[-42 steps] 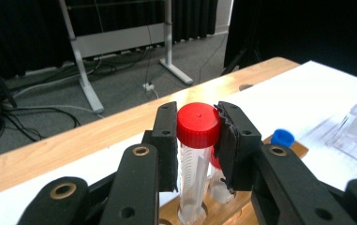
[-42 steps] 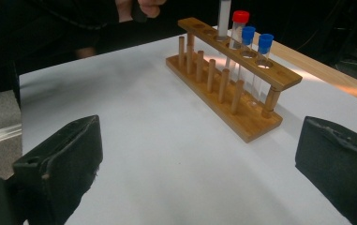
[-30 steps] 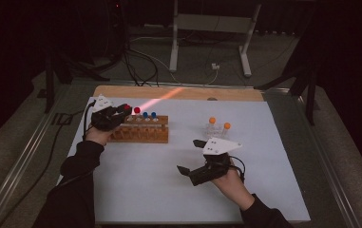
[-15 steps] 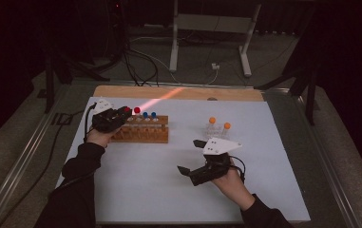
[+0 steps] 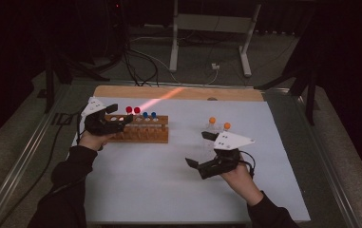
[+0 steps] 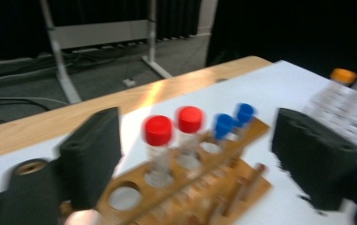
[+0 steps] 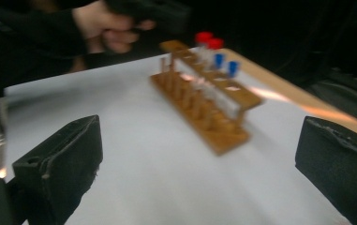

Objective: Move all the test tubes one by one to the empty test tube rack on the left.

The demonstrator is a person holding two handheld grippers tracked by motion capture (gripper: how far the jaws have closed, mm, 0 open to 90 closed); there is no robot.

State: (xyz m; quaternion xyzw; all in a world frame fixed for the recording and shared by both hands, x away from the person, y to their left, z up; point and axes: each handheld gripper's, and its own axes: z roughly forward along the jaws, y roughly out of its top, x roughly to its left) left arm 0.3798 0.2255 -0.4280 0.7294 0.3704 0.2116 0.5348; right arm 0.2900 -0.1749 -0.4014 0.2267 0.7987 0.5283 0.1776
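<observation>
A wooden tube rack [image 5: 140, 134] stands at the table's left. It holds two red-capped tubes [image 5: 133, 110] and two blue-capped tubes [image 5: 149, 115]. My left gripper [image 5: 119, 114] hovers at the rack's left end; its jaws have just been opening and grip nothing. In the left gripper view the red-capped tubes [image 6: 158, 131] stand upright in the rack [image 6: 185, 190] beyond the open left gripper [image 6: 202, 154], untouched. My right gripper [image 5: 200, 149] is open and empty over the white mat, in front of two orange-capped tubes [image 5: 219, 124]. The right gripper [image 7: 202, 161] view looks at the rack [image 7: 204, 110].
A white mat [image 5: 169, 190] covers the table, with a wooden strip [image 5: 178, 93] along its far edge. Several rack holes [image 6: 124, 198] near the left gripper are vacant. Cables and a metal stand [image 5: 207, 28] lie on the floor beyond the table.
The left gripper was shut at a red-capped tube over the rack; now its jaws stand apart and it has drawn back left, leaving the tube in the rack. The right gripper shifted slightly.
</observation>
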